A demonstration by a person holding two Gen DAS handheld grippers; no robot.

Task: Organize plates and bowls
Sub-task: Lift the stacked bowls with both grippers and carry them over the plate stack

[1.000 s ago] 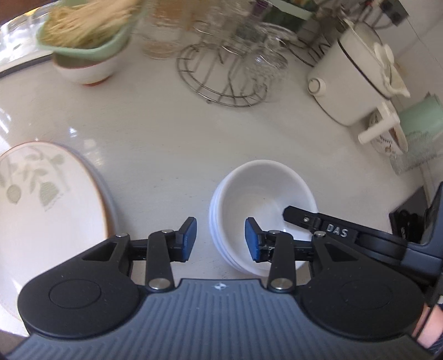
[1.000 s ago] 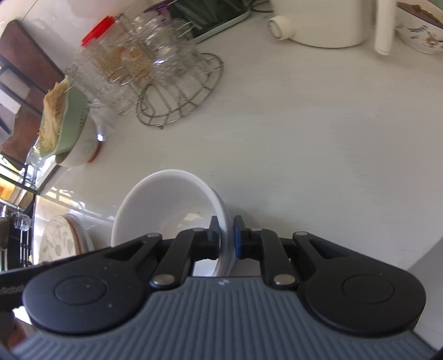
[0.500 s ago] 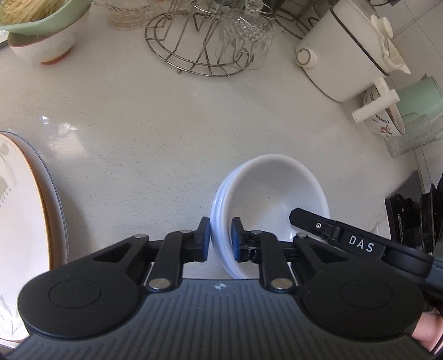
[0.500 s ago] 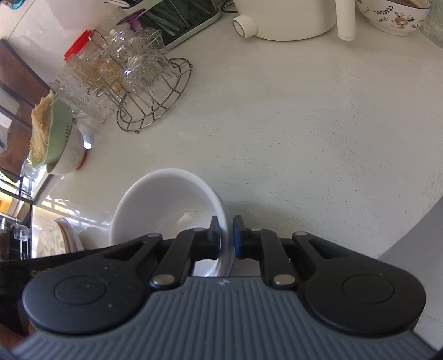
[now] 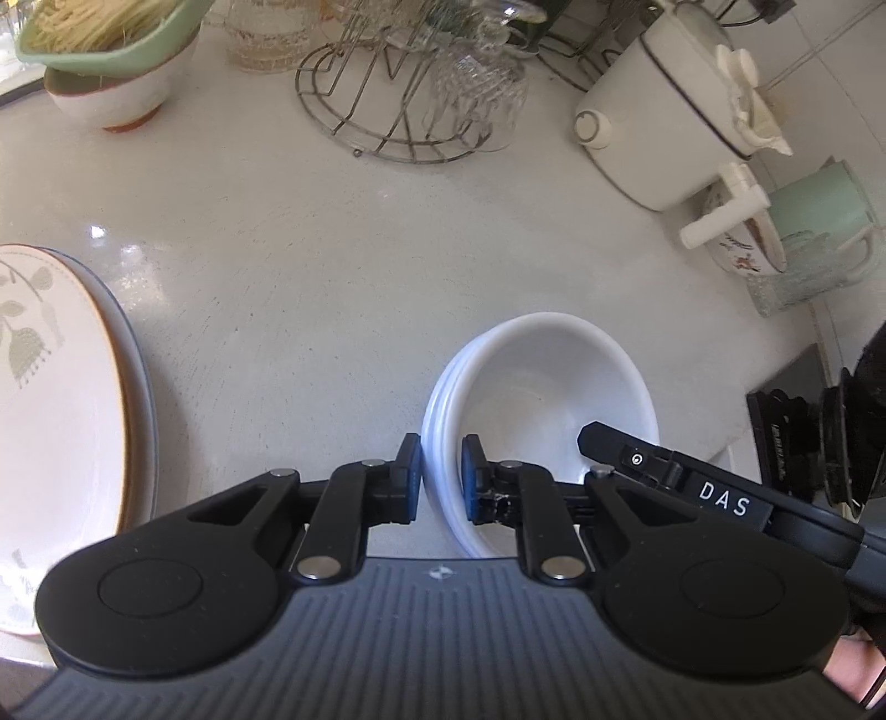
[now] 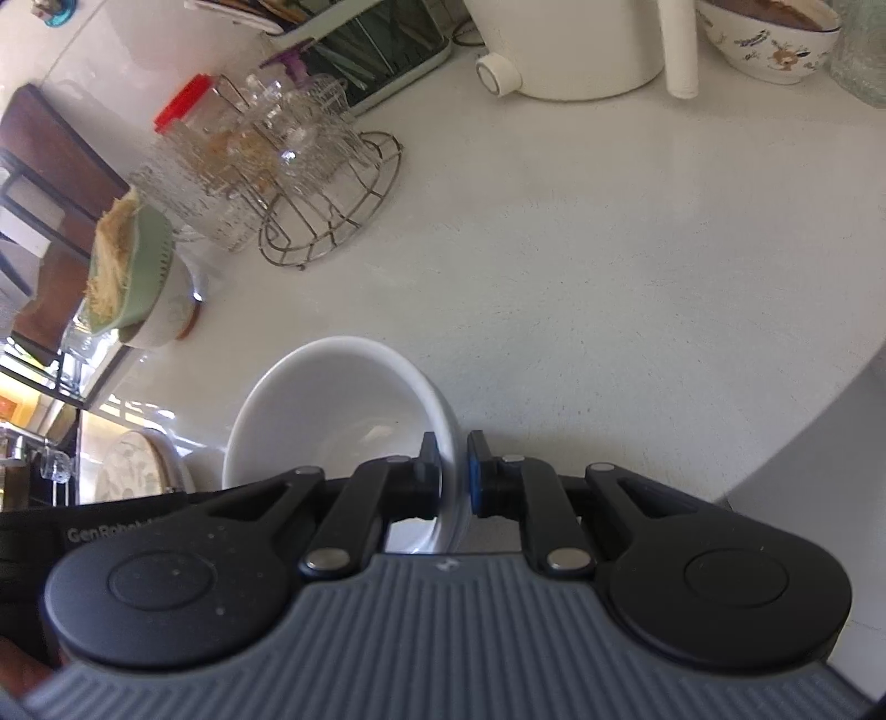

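A pale speckled countertop fills both views, crowded along its far edge. A white electric cooker sits at the back right, its round knob facing the counter. On the left edge of my left-hand view lies a stack of leaf-patterned plates, the top one rimmed in brown, flat on the counter and well apart from the bowls. A wire rack holding upturned glasses stands at the back centre. Left of it, a green colander of noodles rests on a white bowl with a reddish foot. A mint-green mug and a painted bowl sit beside the cooker at far right.

Near the front edge of the counter is a stack of white bowls, nested one inside another, and I hold it from both sides. My left gripper pinches the stack's left rim, one blue pad outside the wall and the other inside, the layered rims showing between them. My right gripper is pressed tight on the opposite rim of the top bowl, one finger inside and the blue-padded finger outside. In the left-hand view the right gripper's black finger reaches into the bowl from the right.
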